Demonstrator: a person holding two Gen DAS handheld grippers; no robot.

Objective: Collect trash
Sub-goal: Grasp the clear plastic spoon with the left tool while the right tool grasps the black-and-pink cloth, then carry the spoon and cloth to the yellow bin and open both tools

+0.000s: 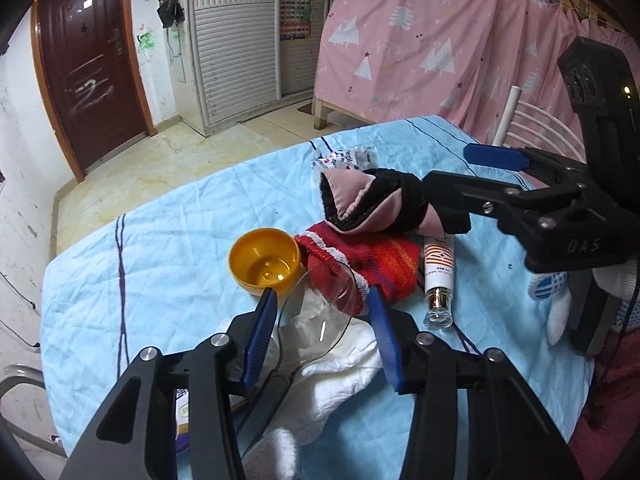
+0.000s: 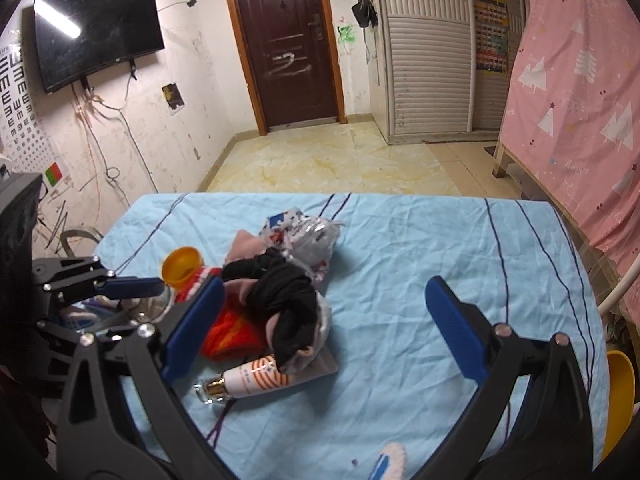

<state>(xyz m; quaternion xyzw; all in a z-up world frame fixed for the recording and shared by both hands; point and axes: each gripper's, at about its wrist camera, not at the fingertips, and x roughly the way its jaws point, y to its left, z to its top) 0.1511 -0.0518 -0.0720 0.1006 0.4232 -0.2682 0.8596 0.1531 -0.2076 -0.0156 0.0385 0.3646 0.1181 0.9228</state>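
Observation:
My left gripper (image 1: 322,320) points down at the table, its blue pads on either side of a clear plastic cup (image 1: 320,320) lying on a white cloth (image 1: 344,364). A sliver of gap shows at the right pad. A crumpled printed wrapper (image 1: 348,158) lies farther back, behind a black-and-pink sock (image 1: 372,204). My right gripper (image 2: 326,328) hangs wide open over that sock (image 2: 288,304) and holds nothing. The wrapper (image 2: 308,236) sits beyond the sock. In the right wrist view one finger (image 2: 132,286) of the left gripper shows at the left edge.
A light blue cloth (image 1: 180,220) covers the table. On it are a yellow bowl (image 1: 264,264), a red knit sock (image 1: 372,268) and a small striped bottle (image 1: 438,276). A white chair back (image 1: 532,128) stands at the right, and a yellow bin (image 2: 620,392) is beside the table.

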